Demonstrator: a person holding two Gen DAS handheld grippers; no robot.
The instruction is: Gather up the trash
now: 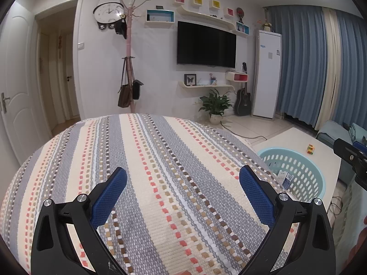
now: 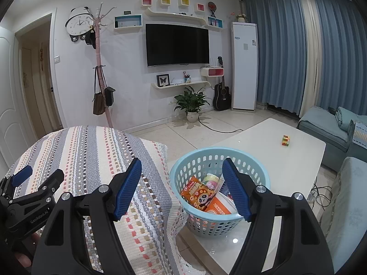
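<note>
A light blue perforated basket (image 2: pixel 252 160) stands on the white coffee table (image 2: pixel 296 160). It holds trash: an orange panda snack bag (image 2: pixel 199 193), an orange-and-white cup (image 2: pixel 220 206) and a pale green packet (image 2: pixel 212 180). The basket also shows in the left wrist view (image 1: pixel 305 167) with a white-and-blue box (image 1: pixel 285 178) inside. My right gripper (image 2: pixel 182 168) is open and empty, above the basket's left rim. My left gripper (image 1: pixel 183 180) is open and empty over the striped woven cover (image 1: pixel 160 160). It shows in the right wrist view (image 2: pixel 42 173) at the far left.
A small colourful cube (image 2: pixel 285 140) sits on the table's far side. A blue sofa (image 2: pixel 325 128) is at the right. A potted plant (image 2: pixel 191 105), guitar (image 2: pixel 221 96), coat stand (image 2: pixel 101 73) and cables (image 2: pixel 321 194) are on the floor.
</note>
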